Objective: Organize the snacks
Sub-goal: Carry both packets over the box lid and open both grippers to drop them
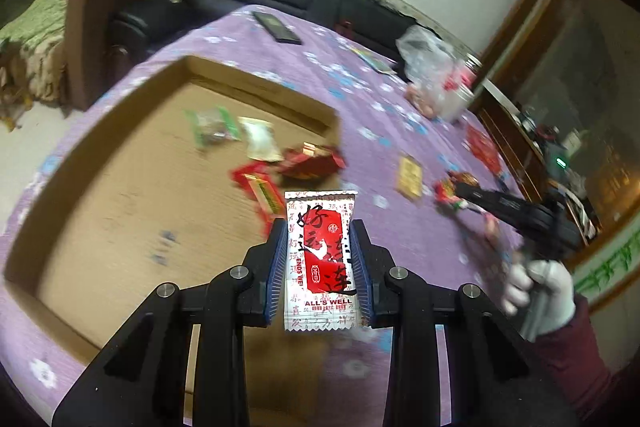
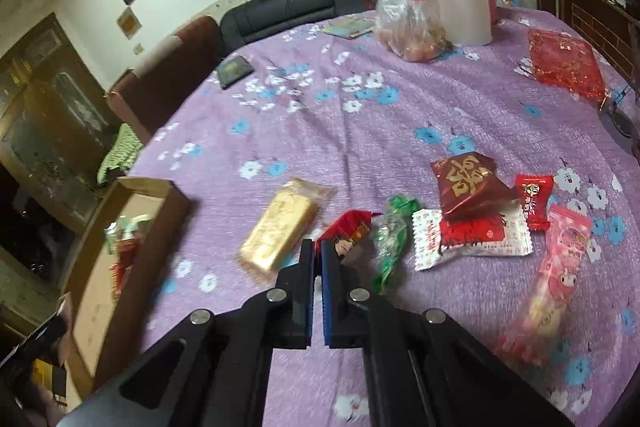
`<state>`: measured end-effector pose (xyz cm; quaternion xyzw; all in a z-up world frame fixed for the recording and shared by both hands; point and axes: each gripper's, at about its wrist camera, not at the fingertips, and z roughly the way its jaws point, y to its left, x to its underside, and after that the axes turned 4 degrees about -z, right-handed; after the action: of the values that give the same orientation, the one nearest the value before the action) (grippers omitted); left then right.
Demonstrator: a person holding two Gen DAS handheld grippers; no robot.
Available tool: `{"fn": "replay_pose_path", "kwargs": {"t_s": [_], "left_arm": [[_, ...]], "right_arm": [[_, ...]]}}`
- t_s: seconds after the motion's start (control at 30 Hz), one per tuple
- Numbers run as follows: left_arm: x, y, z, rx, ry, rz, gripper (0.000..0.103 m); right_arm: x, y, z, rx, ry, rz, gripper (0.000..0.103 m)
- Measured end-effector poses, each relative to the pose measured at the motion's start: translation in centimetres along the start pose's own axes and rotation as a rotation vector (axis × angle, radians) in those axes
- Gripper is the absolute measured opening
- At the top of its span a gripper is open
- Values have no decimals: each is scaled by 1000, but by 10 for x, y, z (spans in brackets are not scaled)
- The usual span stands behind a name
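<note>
Left wrist: gloved hand (image 1: 538, 293) on handle.

A white-and-red packet (image 1: 320, 259) printed "ALL'S WELL" is held upright over the near edge of a shallow cardboard tray (image 1: 120, 131), in which green, white and red packets (image 1: 280, 163) are scattered. On the purple cloth (image 2: 340, 131) a gold bar (image 2: 280, 227), a green sweet (image 2: 390, 243), red wrappers (image 2: 466, 183) and a pink packet (image 2: 556, 267) are spread flat

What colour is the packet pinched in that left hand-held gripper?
White with a red panel and black lettering; the packet shows best in the left wrist view.
</note>
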<state>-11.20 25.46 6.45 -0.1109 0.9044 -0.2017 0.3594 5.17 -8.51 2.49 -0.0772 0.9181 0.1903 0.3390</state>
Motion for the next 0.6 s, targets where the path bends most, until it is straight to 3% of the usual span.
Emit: {"fn": "replay_pose_path", "kwargs": {"t_s": [0.2, 0.3, 0.37, 0.43, 0.5, 0.6], "left_arm": [[-12, 35, -4, -39, -15, -66, 30], [-12, 42, -7, -37, -21, -82, 30], [-9, 45, -9, -31, -25, -87, 30], [-9, 48, -9, -24, -24, -90, 30], [-9, 49, -7, -24, -21, -91, 30], [-13, 49, -3, -22, -13, -97, 30]], "right_arm": [[0, 29, -14, -94, -7, -38, 3], [1, 40, -16, -64, -27, -71, 4], [2, 45, -7, 14, -14, -128, 8], [7, 45, 5, 75, 37, -136, 25], [13, 43, 17, 81, 77, -117, 35], [18, 42, 33, 97, 87, -95, 36]]}}
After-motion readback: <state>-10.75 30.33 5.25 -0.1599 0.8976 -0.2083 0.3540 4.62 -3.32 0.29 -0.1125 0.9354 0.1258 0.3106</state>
